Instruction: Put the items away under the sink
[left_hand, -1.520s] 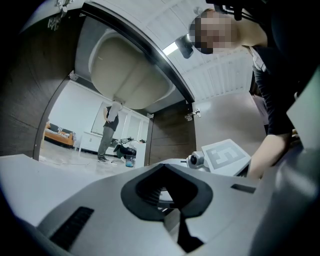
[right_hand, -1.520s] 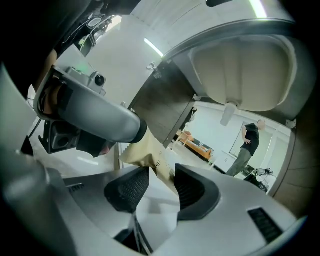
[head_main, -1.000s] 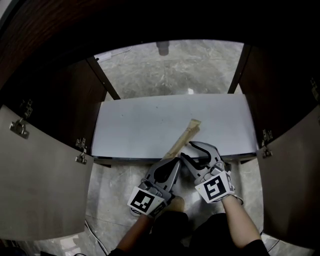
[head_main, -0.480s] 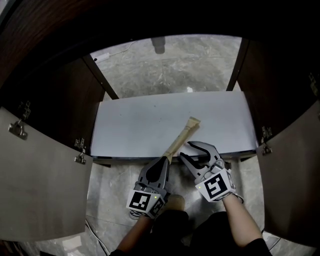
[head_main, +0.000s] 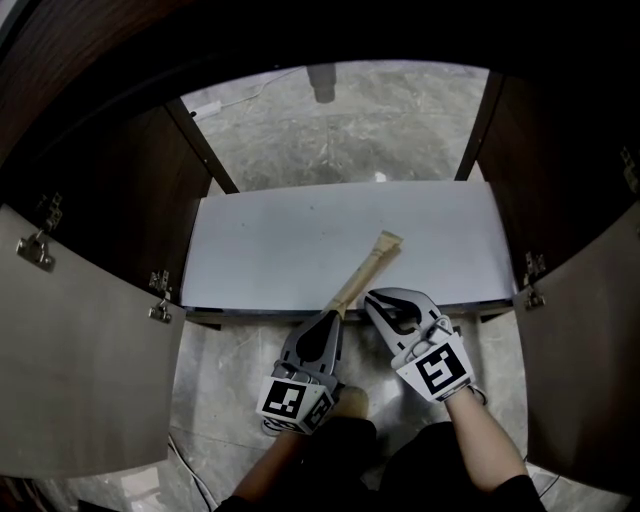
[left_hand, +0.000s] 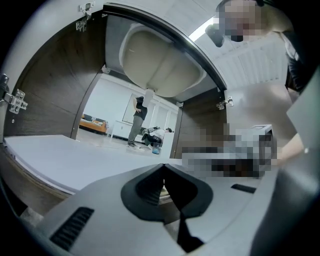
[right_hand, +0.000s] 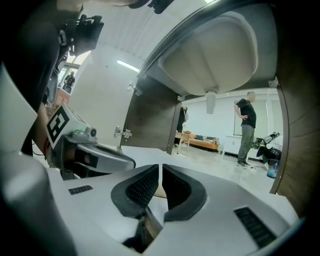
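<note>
left: my left gripper (head_main: 331, 318) is shut tight on the near end of the wooden stick (head_main: 368, 266) | stick: lies slanted on the white shelf (head_main: 260, 250) under the sink (left_hand: 160, 65) | right: my right gripper (head_main: 376, 298) sits just beside the stick, its jaws have just been closing, nothing between them

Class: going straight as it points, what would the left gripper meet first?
Probably nothing: the left gripper, shut on the wooden stick, aims across the white shelf toward the open back of the cabinet, near the right side wall.
</note>
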